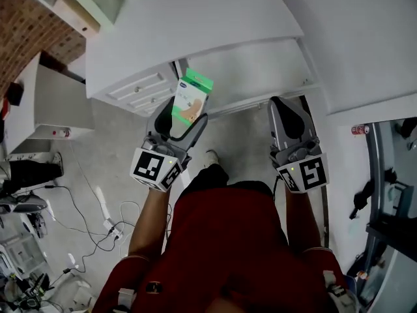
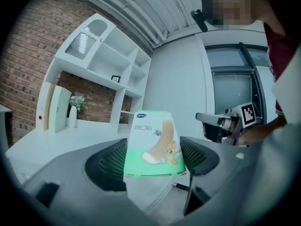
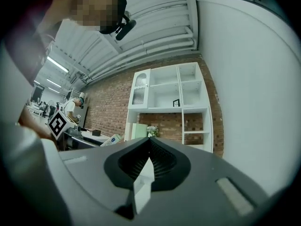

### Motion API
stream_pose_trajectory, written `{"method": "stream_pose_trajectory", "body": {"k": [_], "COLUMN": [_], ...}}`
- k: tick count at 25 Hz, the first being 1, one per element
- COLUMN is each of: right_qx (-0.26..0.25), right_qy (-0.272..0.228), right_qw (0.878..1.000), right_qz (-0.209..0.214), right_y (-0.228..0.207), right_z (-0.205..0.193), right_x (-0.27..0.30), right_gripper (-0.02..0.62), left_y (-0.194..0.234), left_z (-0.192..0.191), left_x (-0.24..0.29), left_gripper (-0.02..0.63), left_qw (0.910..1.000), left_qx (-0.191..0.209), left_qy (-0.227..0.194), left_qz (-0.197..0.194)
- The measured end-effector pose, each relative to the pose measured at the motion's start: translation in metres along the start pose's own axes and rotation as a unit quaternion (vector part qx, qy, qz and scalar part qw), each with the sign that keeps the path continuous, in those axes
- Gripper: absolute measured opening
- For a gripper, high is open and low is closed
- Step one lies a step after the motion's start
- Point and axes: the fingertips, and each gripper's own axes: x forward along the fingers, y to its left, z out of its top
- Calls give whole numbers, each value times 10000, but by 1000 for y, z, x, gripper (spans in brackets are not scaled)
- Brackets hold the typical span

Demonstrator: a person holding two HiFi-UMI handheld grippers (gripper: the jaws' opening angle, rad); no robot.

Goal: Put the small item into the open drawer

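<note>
Person's red shirt (image 1: 228,240) foremost; left gripper (image 1: 186,116) clamps a green-and-white cardboard box (image 1: 191,96) over the edge of the white open drawer (image 1: 260,70); right gripper (image 1: 285,104) closed, empty; release apparently not yet done

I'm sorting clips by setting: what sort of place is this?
Probably a lab or workshop staged as a home room: a white shelf unit against a brick wall, loose cables on the floor, and a left gripper clamping a small box.

The small item (image 1: 191,97), a flat green-and-white box with a cartoon print, stands upright, clamped between the jaws of the left hand-held gripper (image 1: 182,119). In the head view it overlaps the left end of the open drawer (image 1: 260,70), which is white and pulled out.
</note>
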Motion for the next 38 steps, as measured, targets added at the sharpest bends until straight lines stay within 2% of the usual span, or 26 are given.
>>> {"method": "stream_pose_trajectory", "body": {"k": [5, 10, 19, 26, 33, 38], "right_qx": [-6, 13, 53, 85, 34, 16], "right_qy": [122, 232, 307, 483, 681, 774], "right_qw": [9999, 9997, 9993, 9983, 9968, 9960], "right_qz": [-91, -92, 188, 318, 428, 456], "right_y": [-20, -44, -93, -128, -153, -174], "right_z": [-14, -22, -33, -50, -64, -72], "right_x": [44, 68, 97, 111, 122, 127], "right_gripper": [12, 12, 12, 12, 12, 12], "left_y": [35, 53, 67, 89, 125, 138], "left_z": [-19, -45, -86, -141, -192, -217], "left_x": [40, 74, 131, 169, 197, 215], "left_gripper": [349, 350, 350, 350, 350, 350], "left_qw": [9993, 9966, 9898, 9754, 9533, 9407], "left_qx": [-22, 3, 157, 195, 101, 38], "left_qy": [318, 760, 1399, 2192, 2988, 3318], "left_qz": [-170, -305, -231, -126, 437, 700]}}
